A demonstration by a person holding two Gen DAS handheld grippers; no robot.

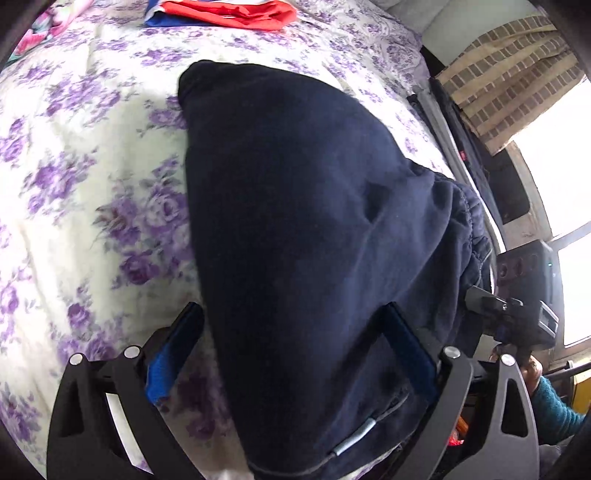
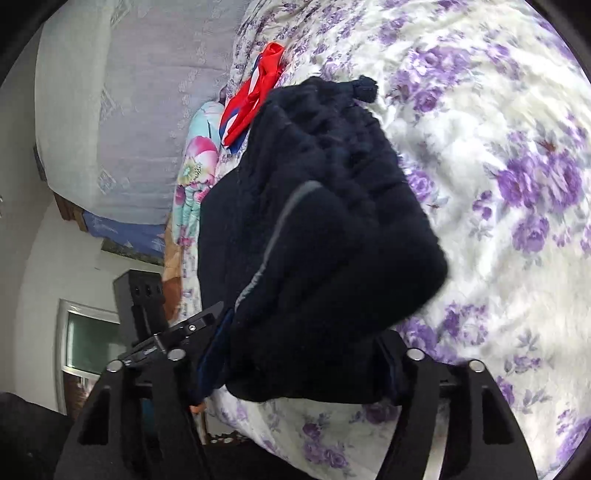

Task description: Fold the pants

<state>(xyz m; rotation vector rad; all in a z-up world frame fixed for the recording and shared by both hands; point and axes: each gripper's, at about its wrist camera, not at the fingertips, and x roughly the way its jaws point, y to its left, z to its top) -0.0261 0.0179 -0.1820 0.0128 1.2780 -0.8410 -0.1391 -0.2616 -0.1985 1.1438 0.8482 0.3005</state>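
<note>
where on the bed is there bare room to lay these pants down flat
The widest bare patch is the purple-flowered white bedspread, left of the dark navy fleece pants in the left wrist view, bordered at the far end by the red and blue folded cloth. The right wrist view shows another open stretch right of the pants. It is crowded near that cloth and the pink-flowered pale fabric.

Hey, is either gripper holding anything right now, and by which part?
Neither visibly clamps the navy pants. Both sets of fingers stand apart around the fabric; an actual hold cannot be told.

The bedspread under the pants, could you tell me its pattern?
Purple flowers on white bedspread, clearest in the right wrist view.
</note>
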